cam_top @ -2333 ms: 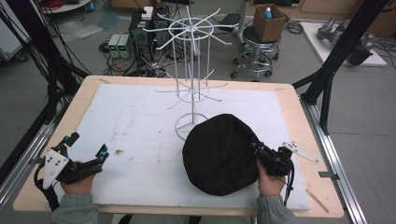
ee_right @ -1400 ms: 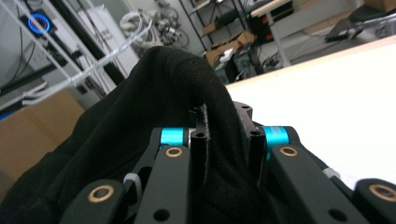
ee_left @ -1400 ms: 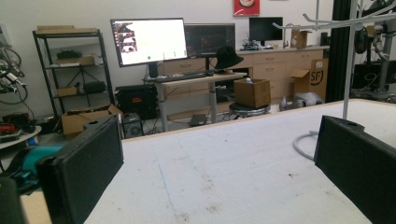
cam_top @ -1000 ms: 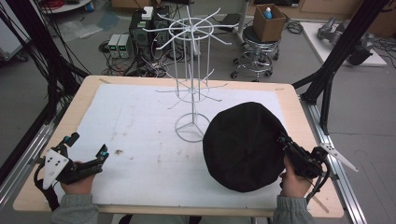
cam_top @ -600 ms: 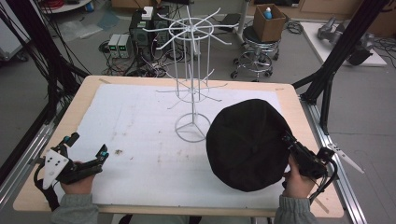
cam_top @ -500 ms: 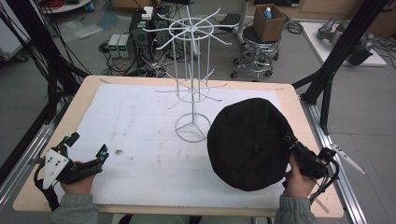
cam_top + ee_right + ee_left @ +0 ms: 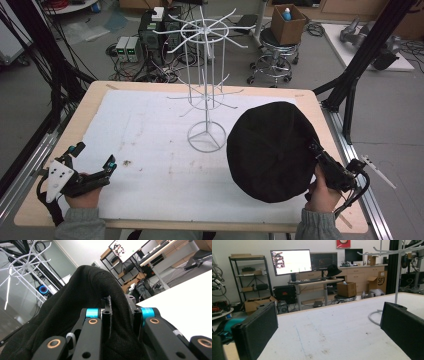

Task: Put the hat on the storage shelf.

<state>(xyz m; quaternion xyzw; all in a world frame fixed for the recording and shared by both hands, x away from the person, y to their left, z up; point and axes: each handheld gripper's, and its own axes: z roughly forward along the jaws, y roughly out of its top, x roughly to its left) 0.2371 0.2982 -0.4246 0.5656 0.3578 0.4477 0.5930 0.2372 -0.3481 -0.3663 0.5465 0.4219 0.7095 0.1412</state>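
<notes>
High view shows one black beret [image 7: 270, 150], round, soft and matte, at about four o'clock on the counter [image 7: 90, 107], just right of one white wire rack [image 7: 205, 75] with thin radiating hooks and a ring base. Right claw [image 7: 316, 150] is clamped on the beret's rim at its three o'clock edge; the right gripper view shows the knit fabric pinched between its jaws. Left claw [image 7: 92, 155], at eight o'clock, stands apart over the white foam sheet [image 7: 150, 130], holding nothing.

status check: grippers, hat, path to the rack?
Right gripper shut on black hat, held off the table. Left gripper open, idle at near-left. White wire rack just left of hat, nothing between.
</notes>
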